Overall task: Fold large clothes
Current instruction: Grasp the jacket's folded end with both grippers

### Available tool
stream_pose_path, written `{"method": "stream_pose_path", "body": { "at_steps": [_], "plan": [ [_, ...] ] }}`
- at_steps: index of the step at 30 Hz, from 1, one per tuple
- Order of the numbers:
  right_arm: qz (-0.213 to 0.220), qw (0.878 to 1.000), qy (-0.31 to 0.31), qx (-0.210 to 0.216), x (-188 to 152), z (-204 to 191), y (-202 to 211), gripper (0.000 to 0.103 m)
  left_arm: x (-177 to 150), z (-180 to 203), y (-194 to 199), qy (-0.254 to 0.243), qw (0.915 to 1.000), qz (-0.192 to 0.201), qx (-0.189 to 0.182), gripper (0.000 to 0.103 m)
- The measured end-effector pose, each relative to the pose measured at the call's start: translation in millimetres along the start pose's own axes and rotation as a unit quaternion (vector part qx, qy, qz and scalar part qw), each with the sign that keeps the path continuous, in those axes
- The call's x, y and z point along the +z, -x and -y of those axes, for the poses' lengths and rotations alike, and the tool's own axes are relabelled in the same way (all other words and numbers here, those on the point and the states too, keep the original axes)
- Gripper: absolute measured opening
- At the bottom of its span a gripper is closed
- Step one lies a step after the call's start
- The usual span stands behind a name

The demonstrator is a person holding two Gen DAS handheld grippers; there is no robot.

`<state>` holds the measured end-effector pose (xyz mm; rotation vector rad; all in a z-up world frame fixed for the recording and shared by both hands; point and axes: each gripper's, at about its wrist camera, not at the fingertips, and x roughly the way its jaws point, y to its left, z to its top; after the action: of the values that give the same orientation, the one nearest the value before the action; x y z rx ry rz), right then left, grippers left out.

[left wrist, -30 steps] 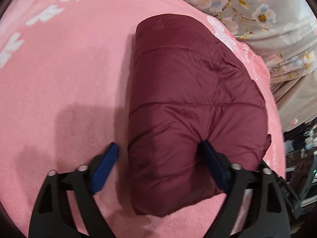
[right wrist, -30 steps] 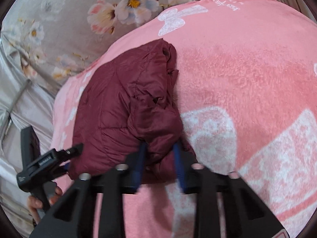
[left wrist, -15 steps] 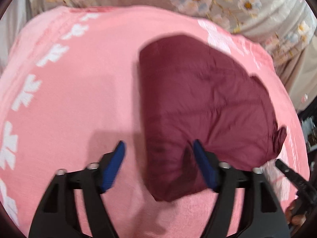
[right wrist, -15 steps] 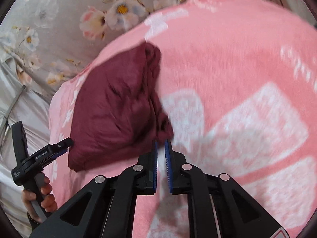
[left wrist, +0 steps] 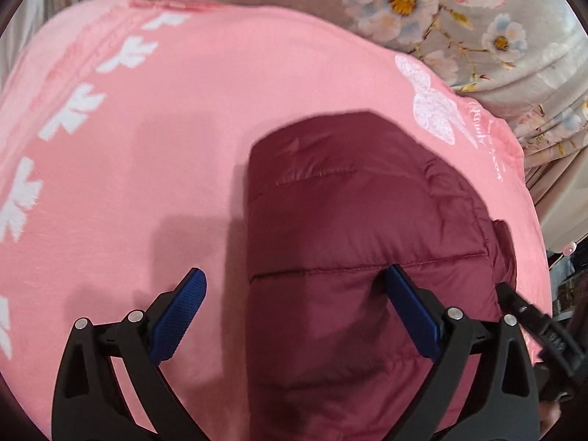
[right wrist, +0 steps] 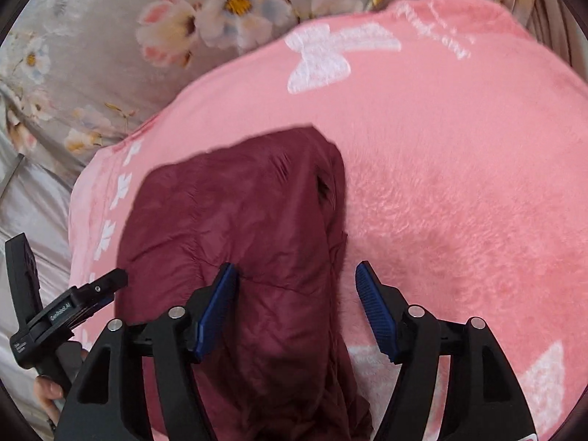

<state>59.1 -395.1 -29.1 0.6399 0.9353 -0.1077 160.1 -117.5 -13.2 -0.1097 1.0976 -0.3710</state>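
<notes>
A folded maroon quilted jacket [left wrist: 367, 250] lies on a pink blanket [left wrist: 165, 147]. My left gripper [left wrist: 294, 294] hovers over the jacket's near left edge with its jaws opening wide. One blue pad [left wrist: 180, 316] is over the blanket and the other [left wrist: 411, 312] over the jacket, and neither presses on it. In the right wrist view the jacket [right wrist: 239, 228] has its right edge between the fingers of my right gripper [right wrist: 296, 290]. Those jaws are opening and grip nothing. Each view shows the other gripper at its side: the right gripper [left wrist: 533, 316] and the left gripper [right wrist: 73, 305].
The pink blanket [right wrist: 459, 202] has white butterfly and leaf prints and covers a bed. A grey floral sheet [right wrist: 110, 36] lies beyond its far edge. A hand [right wrist: 47, 389] holds the left gripper's handle. Dark clutter [left wrist: 566, 275] shows past the bed's right side.
The right gripper let go of the jacket fold, drew off it while shut, and now stands open over the jacket's right edge. The left gripper opened wider and shifted along the jacket's left edge.
</notes>
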Motion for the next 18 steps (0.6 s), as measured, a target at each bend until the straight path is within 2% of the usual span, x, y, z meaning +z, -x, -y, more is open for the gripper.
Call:
{"method": "stream_pose_path", "body": {
  "at_steps": [5, 9, 18],
  "plan": [
    [-0.02, 0.998, -0.041, 0.053, -7.1, 20.7, -21.2, 0.074, -3.0, -5.7, -20.8, 0.018, 0.9994, -0.014, -0.028, 0.098],
    [-0.003, 0.998, -0.023, 0.051, -13.4, 16.7, -20.3, 0.076, -5.7, -7.3, -36.9, 0.03, 0.9975, -0.033, -0.056, 0.098],
    [0.057, 0.997, 0.001, 0.047, -29.8, 6.8, -21.2, 0.076, -15.2, 4.2, -41.5, -0.004, 0.9994, 0.001, -0.035, 0.098]
  ]
}}
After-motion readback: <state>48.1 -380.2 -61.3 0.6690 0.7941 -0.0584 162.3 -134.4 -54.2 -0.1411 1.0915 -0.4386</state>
